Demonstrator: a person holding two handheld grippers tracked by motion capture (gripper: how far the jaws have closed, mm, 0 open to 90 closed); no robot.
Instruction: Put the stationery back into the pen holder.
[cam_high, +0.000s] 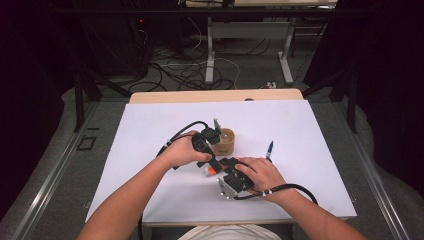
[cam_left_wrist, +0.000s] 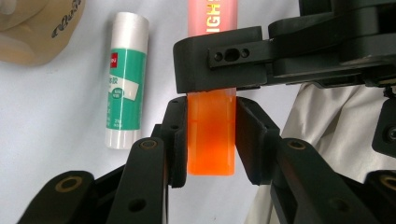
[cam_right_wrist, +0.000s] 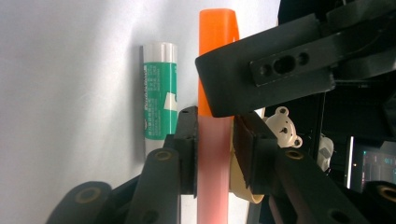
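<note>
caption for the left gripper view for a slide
Left gripper clamps the highlighter's orange cap, the right gripper its body, beside a glue stick.

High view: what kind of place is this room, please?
Probably a lab or recording workspace, not a home. A white-covered table stands among dark frame bars, loose cables lie on the grey floor behind it, and another desk's metal legs rise further back.

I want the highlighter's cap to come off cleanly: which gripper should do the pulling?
Probably the left gripper: it is clamped on the orange cap, while the right gripper pinches the highlighter's pink barrel and can hold it steady.
</note>
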